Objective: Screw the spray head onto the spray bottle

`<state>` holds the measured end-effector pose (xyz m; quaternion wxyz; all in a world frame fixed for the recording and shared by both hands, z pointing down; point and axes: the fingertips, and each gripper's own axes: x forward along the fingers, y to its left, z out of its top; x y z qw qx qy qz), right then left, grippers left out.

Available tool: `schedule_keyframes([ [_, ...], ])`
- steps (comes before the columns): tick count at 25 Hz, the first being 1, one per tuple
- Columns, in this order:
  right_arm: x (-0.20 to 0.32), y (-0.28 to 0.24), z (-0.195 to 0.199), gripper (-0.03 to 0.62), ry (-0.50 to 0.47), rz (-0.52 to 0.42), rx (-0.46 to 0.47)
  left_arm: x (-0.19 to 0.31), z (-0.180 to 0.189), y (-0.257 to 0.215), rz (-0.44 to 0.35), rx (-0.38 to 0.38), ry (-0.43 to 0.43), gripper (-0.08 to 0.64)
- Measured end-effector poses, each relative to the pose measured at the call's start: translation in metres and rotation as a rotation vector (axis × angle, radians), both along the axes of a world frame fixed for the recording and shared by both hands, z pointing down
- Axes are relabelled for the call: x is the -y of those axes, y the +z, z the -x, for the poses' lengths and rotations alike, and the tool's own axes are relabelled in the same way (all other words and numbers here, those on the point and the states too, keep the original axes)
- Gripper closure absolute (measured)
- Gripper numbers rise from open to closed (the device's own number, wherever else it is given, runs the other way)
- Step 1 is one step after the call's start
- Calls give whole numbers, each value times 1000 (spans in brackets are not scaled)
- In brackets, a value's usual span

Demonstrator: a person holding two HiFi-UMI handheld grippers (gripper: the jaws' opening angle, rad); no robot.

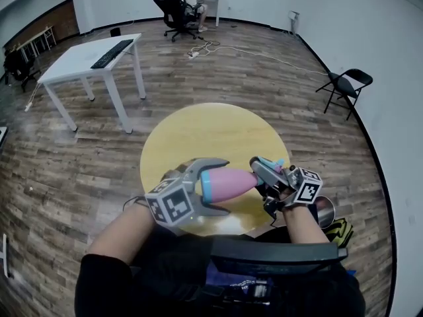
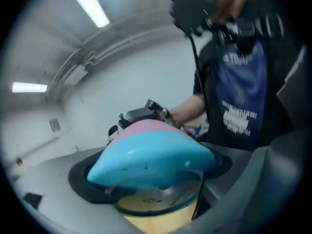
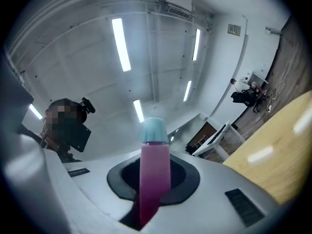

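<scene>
Spray bottle (image 1: pixel 228 185) neck hidden behind right tongs (image 1: pixel 263 177).

Glossy plastic spray bottle (image 1: pixel 231 185); matt wood-plank floor (image 1: pixel 79 170)

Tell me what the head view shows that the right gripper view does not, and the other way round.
Only the head view: the left gripper holding the bottle, and a folding chair by the wall. Only the right gripper view: the ceiling lights. Both: the spray head between the fingers of the right gripper, the yellow table and a white desk.
</scene>
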<state>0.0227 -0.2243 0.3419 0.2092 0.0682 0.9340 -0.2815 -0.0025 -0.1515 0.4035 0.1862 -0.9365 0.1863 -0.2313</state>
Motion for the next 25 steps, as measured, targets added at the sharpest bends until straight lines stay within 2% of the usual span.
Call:
schedule_keyframes([
  [2,5,6,1,548,-5,67,4,10,6,13,-246,216,-64,17],
  [4,11,9,2,548,-16,143,16,19,10,12,-464,353,-115,18],
  [5,12,10,3,548,-22,178,20,22,12,11,-549,390,-140,20],
  [6,13,12,4,549,-23,206,24,25,15,9,-598,390,-169,20],
  [7,14,14,3,551,-17,224,35,27,18,5,-593,342,-203,20],
  [8,14,13,0,554,-2,227,60,29,23,-2,-527,237,-234,20],
  [9,15,9,-6,554,21,218,101,30,28,-11,-403,78,-252,20],
  [10,17,3,-13,554,49,203,151,33,35,-20,-227,-118,-256,18],
  [12,19,-12,-27,555,103,154,229,36,52,-33,236,-517,-229,2],
  [13,17,-18,-29,555,123,114,238,34,55,-37,460,-688,-179,0],
  [14,14,-22,-28,555,137,64,224,31,55,-43,642,-832,-112,0],
  [15,9,-23,-24,555,145,11,194,28,52,-49,772,-946,-43,0],
  [16,3,-22,-19,555,150,-43,156,25,46,-55,851,-1027,15,0],
  [17,-2,-19,-14,555,153,-89,122,24,39,-61,886,-1073,58,0],
  [19,-6,-16,-8,554,148,-118,98,21,26,-69,858,-1078,96,-3],
  [21,-3,-13,-9,553,123,-79,108,18,19,-69,776,-980,88,14],
  [23,1,-10,-10,551,64,-3,117,11,7,-60,638,-782,76,18],
  [25,3,-7,-7,551,-17,114,126,2,-4,-46,384,-515,65,23],
])
